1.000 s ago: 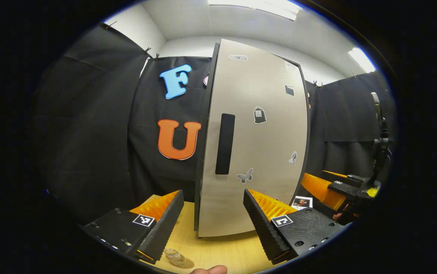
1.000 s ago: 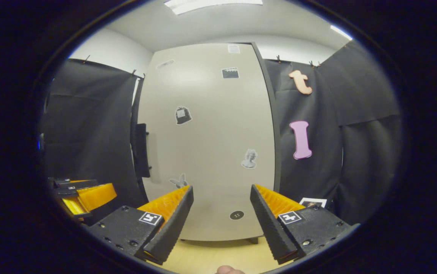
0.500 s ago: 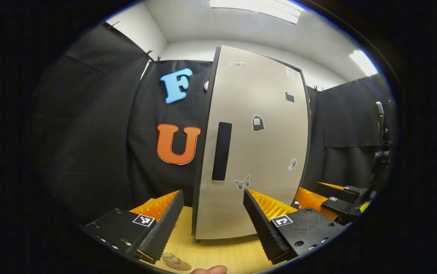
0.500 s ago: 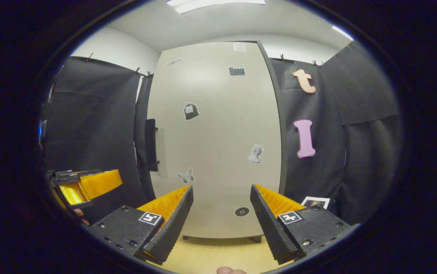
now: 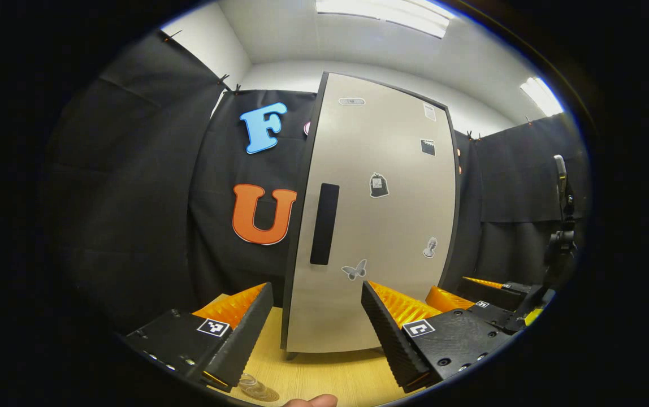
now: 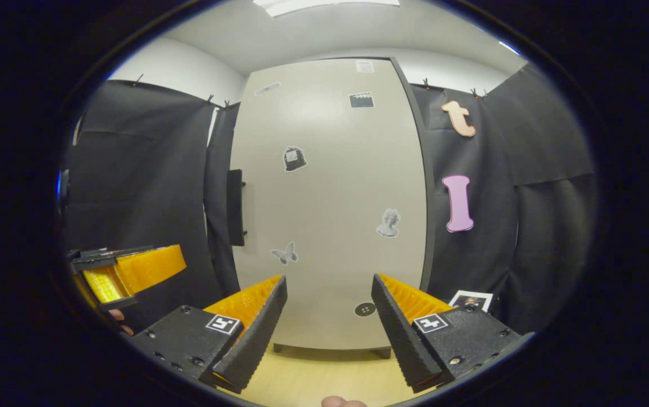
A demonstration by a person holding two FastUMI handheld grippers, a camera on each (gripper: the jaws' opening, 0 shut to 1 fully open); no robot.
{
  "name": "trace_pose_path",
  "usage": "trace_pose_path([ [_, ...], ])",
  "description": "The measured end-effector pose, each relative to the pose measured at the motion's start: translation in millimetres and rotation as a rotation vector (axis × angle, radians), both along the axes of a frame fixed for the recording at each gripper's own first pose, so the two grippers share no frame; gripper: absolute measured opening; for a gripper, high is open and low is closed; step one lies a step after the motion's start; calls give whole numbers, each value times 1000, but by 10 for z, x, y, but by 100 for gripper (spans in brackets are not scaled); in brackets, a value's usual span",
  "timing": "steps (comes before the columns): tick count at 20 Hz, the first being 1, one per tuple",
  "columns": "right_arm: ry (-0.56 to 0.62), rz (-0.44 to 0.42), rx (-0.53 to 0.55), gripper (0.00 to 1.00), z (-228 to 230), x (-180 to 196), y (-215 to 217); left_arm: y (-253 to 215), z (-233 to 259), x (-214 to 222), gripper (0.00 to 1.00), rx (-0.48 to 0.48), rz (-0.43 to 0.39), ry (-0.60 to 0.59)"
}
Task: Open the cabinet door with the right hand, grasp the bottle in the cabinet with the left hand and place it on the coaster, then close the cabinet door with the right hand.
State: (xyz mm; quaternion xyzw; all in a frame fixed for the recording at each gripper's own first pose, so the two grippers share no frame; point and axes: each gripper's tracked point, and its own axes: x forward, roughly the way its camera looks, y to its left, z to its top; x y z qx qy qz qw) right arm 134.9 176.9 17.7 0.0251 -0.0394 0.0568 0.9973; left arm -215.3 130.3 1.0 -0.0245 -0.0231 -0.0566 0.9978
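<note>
The cabinet door [image 5: 381, 226] stands closed at 12 o'clock, its handle [image 5: 324, 224] untouched. The left gripper [image 5: 316, 325] and right gripper [image 6: 329, 319] hold their fingers spread, empty. The coaster [image 5: 259, 391] lies at 6 o'clock.

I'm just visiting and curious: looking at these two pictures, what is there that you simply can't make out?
- The bottle: the closed beige cabinet door covers the inside in both views.
- The round clear coaster on the pale wooden table: cut off by the bottom edge of the left gripper view.
- The small white-bordered photo card: partly behind the right gripper, too small to read.
- The door stickers: too small to tell details.
</note>
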Motion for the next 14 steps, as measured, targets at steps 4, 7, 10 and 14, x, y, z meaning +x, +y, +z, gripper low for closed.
trace_pose_path([
  [4, 8, 0, -6, 95, -26, 24, 13, -7, 6, -9, 95, -3, -1, -2],
  [7, 11, 2, -9, 95, -29, 49, 4, -4, 18, -11, 95, 2, -2, -5],
  [10, 12, 2, -7, 97, -17, 58, 1, -11, 12, -18, 95, -4, -7, -1],
  [14, 5, 1, -16, 97, 22, 35, -12, -1, -4, -21, 95, -6, -3, 1],
])
